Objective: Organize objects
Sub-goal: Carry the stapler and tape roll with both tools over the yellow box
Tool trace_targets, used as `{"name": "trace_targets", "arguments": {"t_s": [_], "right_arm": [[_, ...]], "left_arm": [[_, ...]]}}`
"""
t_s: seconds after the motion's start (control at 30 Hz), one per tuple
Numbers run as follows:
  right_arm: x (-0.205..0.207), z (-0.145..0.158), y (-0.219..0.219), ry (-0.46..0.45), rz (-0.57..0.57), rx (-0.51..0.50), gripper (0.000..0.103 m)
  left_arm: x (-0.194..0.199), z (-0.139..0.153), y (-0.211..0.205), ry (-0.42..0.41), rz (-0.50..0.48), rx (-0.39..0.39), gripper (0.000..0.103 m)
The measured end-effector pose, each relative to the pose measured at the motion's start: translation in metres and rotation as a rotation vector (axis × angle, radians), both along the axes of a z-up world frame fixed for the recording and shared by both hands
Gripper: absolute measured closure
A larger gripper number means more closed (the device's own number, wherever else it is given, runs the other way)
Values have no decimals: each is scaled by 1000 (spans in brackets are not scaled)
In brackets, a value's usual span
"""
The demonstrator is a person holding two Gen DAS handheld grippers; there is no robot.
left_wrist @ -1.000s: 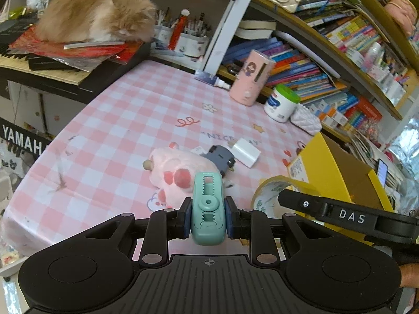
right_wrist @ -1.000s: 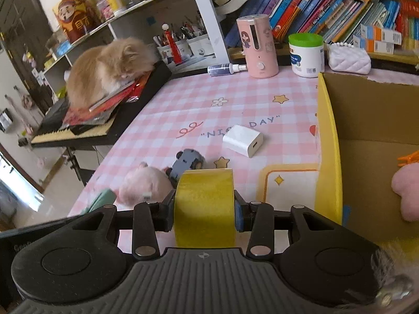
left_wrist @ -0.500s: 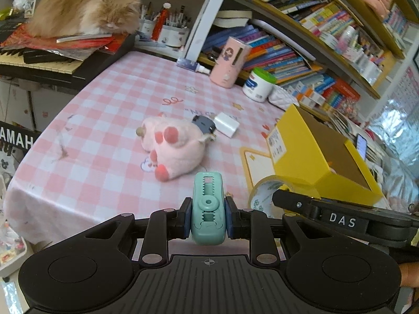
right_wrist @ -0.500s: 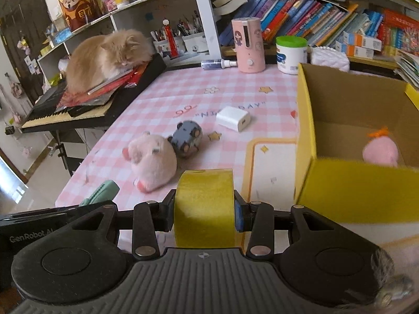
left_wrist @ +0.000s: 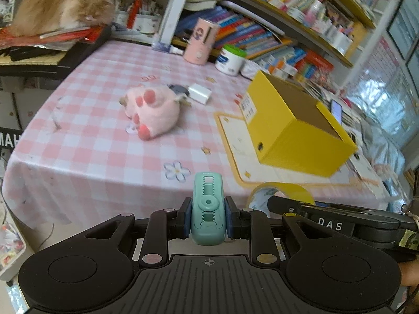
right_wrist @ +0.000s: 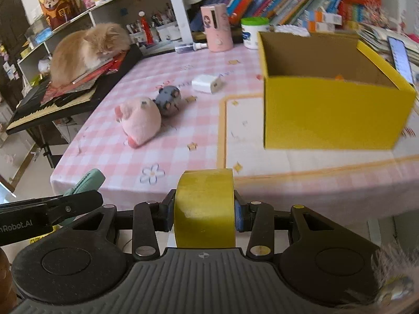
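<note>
Right claw (right_wrist: 204, 209) pinches a yellow roll of packing tape (right_wrist: 204, 206); left claw (left_wrist: 208, 218) pinches a mint-green plastic clip (left_wrist: 208, 206). The open yellow cardboard box (right_wrist: 330, 115) stands on the pink checked desk (right_wrist: 183, 157) at two o'clock, nearer the right claw.

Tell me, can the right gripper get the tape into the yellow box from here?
Probably yes. The right gripper is shut on the tape roll, off the table's near edge. The yellow box is open on top, ahead and to its right, with only bare tablecloth between.
</note>
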State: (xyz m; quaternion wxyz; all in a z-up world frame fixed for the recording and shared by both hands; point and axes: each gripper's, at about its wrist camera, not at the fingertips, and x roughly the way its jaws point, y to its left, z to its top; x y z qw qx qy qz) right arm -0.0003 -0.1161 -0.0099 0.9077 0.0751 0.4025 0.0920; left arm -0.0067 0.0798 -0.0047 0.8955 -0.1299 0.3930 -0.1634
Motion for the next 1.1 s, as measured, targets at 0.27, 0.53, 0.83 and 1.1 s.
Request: {"name": "trace_targets", "arguments": {"t_s": [0.27,0.53,0.83,1.1], "right_arm": [[-32,-7,-14,32,-82,3,64],[-52,-9,-44,55,-204,0,64],[-64,-10,-83,62,-324,5,64],[-57,-7,-110,60,-375,13,64]], "left_arm": [[-8,-2,-21,7,-100,-1,80],[-3,-2,-56,9,-219,-2,80],[8,-1,-98,2,-331,4,80],[21,3,-117,-15,-351,5,80]]}}
